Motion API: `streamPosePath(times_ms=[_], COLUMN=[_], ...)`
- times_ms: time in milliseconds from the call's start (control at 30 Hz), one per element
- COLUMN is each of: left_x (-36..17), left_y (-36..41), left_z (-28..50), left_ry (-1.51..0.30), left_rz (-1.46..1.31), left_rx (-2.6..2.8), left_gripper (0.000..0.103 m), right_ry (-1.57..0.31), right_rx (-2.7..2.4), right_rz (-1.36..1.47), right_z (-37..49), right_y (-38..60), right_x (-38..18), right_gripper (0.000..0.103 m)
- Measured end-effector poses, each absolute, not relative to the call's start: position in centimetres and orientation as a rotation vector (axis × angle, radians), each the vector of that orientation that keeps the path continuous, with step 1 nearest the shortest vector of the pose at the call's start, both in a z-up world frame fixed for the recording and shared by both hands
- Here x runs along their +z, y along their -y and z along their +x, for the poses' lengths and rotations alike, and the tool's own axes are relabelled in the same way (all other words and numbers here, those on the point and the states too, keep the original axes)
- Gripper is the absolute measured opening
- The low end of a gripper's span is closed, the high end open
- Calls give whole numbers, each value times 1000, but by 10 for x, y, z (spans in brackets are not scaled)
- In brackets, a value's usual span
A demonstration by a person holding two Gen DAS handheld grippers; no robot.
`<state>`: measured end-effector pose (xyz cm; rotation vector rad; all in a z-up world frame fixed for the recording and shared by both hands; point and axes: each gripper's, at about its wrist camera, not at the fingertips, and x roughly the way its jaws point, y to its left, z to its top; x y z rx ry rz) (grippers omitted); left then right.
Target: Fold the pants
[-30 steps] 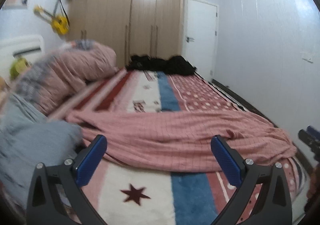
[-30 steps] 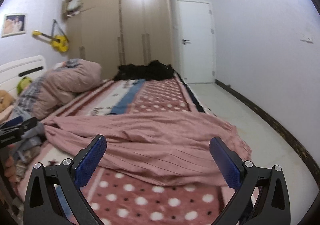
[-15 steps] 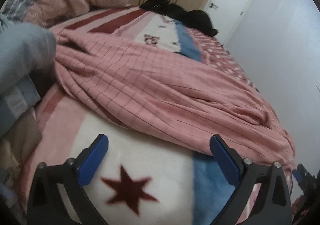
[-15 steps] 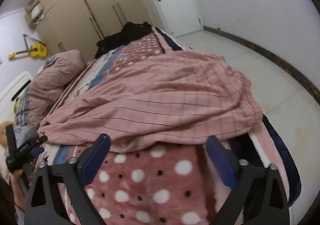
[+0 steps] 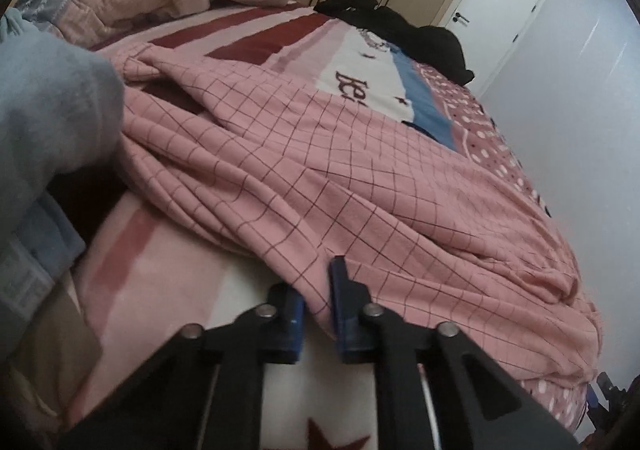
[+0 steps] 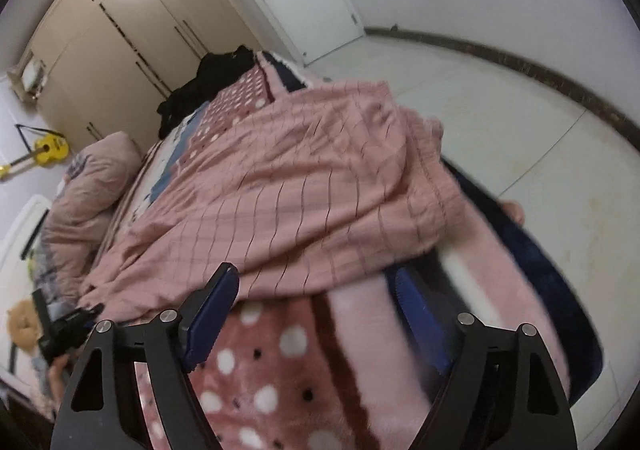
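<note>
While the pink checked cloth pants [image 5: 320,178] lie spread across the striped fleece bed blanket [image 5: 168,282], their near edge is now pinched in the left gripper [image 5: 318,306], whose blue jaws stood wide apart a moment ago, so one side is ready to be lifted. Seen from the right wrist, the right gripper [image 6: 316,314] has been brought much closer to the pants [image 6: 304,194]; its jaws have been closing a little but nothing is held, so this side must be grabbed too.

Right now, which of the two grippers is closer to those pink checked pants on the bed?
Left. The left gripper has just closed on the pink checked pants' near edge; the right gripper, jaws closing, sits at their hem, not gripping.
</note>
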<state>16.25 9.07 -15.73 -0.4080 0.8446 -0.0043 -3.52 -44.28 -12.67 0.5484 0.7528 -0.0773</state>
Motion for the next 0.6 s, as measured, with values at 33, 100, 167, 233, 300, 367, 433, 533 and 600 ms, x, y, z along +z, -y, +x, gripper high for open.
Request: streamPosePath(times_ms=[33,100,167,233,300,367,433,533,600], left_x=[-154,-147,-137,-128,-119,-113,-106,-97,-90], left_y=[-90,-88,-89,-90,-90,-90,-91,-95,-96], left_z=[159,151,145,140,135,133,128,122,117], left_ry=[-828,-797,-762,-734,-708,-685,-655,-625,-604], left_rz=[-402,-392,-387,-382,-366,-354,-344,-331,-317], left_rx=[-8,-8,-11,-8,-2,10,28,45,57], left_gripper=[5,4,4,4,4,4,4,4,4], right_ry=[-758,-769,-768,-761,-745,-731,-717,-700,-642], right_rx=[-61,-38,-37,-51,-86,-125,-174,-244,-240], right_rz=[531,513,510,521,519,510,486,497,528], right_z=[-37,-40,-41,-35,-28,-21,-16,-17,-25], right_y=[440,436,432,434,436,438,438,444,448], right_x=[-125,-122,-121,-122,-125,-126,-123,-118,-111], right_gripper=[78,78,79,79,79,73,44,5,3])
